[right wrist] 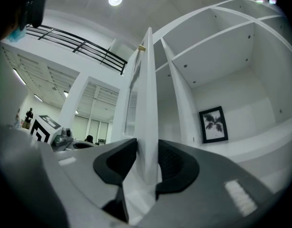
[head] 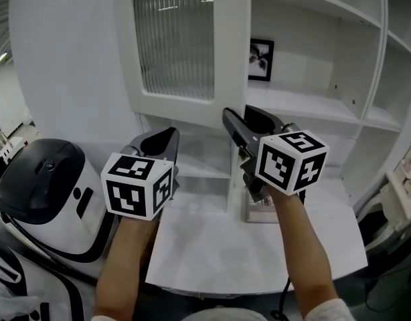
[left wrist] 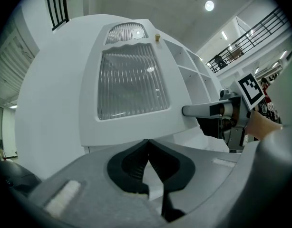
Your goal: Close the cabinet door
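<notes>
The white cabinet door (head: 182, 99), with a ribbed glass panel (head: 175, 42), stands swung out from the shelves. In the right gripper view I look along its thin free edge (right wrist: 148, 94). My right gripper (head: 241, 114) (right wrist: 147, 148) straddles that edge near the door's lower corner, one finger on each side, the jaws open around it. My left gripper (head: 165, 136) (left wrist: 147, 144) is shut and empty, held low in front of the door's face (left wrist: 131, 84). The right gripper (left wrist: 217, 110) also shows in the left gripper view, at the door's right edge.
Open white shelves (head: 312, 105) fill the right, with a framed black-and-white picture (head: 261, 59) (right wrist: 213, 124) on the back wall. A white counter (head: 259, 253) lies below, with a small flat item (head: 259, 211) on it. A black-and-white machine (head: 45, 192) stands at the left.
</notes>
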`<state>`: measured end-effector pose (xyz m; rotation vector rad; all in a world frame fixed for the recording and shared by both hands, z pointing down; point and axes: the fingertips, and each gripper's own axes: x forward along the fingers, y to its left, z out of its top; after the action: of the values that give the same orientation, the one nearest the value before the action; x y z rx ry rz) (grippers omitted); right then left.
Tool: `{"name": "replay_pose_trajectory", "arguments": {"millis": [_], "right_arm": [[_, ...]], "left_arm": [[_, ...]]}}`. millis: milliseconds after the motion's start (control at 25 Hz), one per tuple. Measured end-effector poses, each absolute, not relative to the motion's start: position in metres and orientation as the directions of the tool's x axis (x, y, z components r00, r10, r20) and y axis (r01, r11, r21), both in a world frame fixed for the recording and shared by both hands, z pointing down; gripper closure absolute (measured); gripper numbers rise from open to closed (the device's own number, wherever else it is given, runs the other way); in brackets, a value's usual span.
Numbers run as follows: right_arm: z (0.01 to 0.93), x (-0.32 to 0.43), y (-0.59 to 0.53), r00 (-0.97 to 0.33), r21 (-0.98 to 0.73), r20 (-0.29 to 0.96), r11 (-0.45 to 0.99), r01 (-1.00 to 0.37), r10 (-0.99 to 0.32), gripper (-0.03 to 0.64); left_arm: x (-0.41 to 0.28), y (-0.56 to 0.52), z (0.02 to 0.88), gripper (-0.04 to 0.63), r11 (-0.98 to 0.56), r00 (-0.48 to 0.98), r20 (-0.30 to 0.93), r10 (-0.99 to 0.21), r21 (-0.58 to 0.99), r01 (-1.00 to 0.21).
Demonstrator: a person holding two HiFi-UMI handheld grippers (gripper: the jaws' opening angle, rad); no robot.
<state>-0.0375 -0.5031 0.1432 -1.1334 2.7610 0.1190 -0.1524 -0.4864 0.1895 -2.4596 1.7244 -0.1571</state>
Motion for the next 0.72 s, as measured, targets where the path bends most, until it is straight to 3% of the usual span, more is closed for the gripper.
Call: {"name": "replay_pose_trajectory", "arguments": {"millis": [720], "right_arm": [[0.142, -0.020, -0.558, -0.566, 0.054, -0.213, 0.569, -0.821, -0.796, 0.411]], "left_arm": [[-0.161, -0.527, 0.193, 0.597, -0.335, 0.337, 0.020, -0.941, -0.183, -0.924]]}}
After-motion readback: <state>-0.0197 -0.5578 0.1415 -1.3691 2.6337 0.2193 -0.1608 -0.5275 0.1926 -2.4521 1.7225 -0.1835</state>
